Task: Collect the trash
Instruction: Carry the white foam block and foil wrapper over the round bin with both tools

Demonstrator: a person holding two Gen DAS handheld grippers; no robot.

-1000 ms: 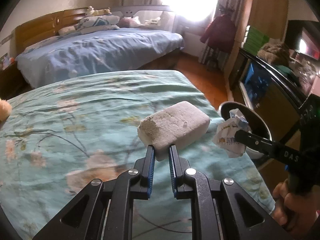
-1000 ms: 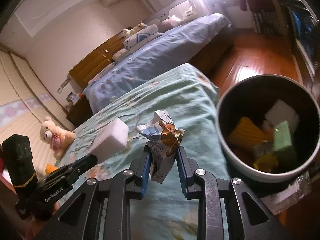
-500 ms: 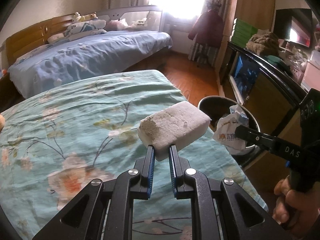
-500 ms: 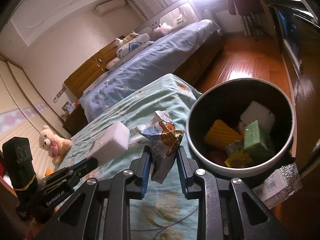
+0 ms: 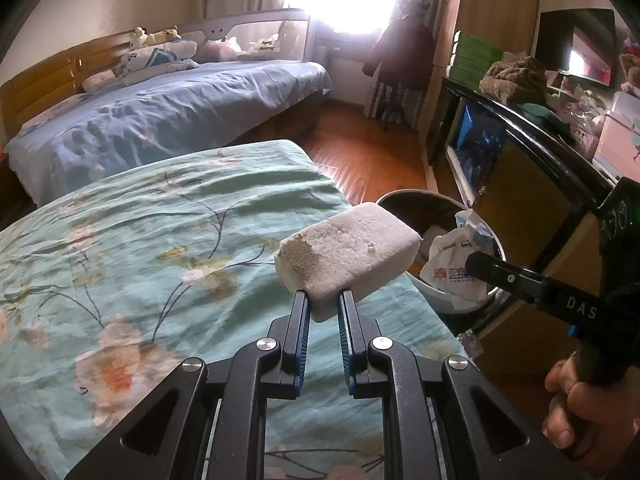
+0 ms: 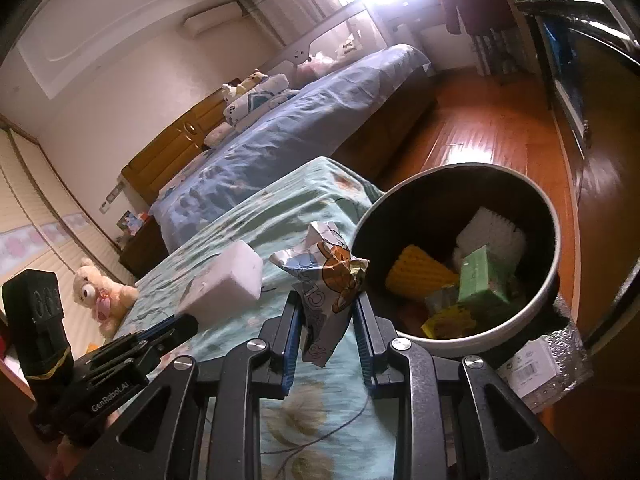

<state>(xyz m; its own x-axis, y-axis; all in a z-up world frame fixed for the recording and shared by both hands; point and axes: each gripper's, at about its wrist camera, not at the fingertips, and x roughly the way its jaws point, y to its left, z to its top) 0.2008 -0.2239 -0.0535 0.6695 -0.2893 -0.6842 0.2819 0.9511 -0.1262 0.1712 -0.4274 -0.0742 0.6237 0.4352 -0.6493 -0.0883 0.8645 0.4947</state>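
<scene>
Both grippers have carried their loads further toward the bin since the earlier frames, and the bin now sits nearer and lower in each view.

From the left wrist, the left gripper [image 5: 323,304] is clamped on the near lower edge of a white foam block [image 5: 348,258], which has a brownish stained patch on its left end. The block is held in the air above the right edge of the teal floral bedspread [image 5: 160,248], just beside the trash bin [image 5: 412,196] on the wooden floor. At right, the right gripper [image 5: 476,268] reaches over the bin with a crumpled wrapper [image 5: 452,268]; its arm reads "DAS", the rest hidden. The wrapper shows blue print too small to read. A hand [image 5: 580,412] grips the handle at lower right.

From the right wrist, the right gripper [image 6: 326,312] is closed on the crumpled wrapper [image 6: 326,276], printed with a cartoon figure and partial blue letters that cannot be read. It hangs just left of the trash bin [image 6: 552,280], which holds a white scrubbing pad [image 6: 492,236], a yellow sponge [image 6: 420,272], a green block [image 6: 484,280] and yellow scraps. At left, the left gripper [image 6: 180,322], marked "GenRobot.AI", holds the white foam block [image 6: 228,276] over the bedspread [image 6: 280,208]. A teddy bear [image 6: 100,292] sits at the far left. A barcoded label [image 6: 532,364] lies on the floor by the bin.
</scene>
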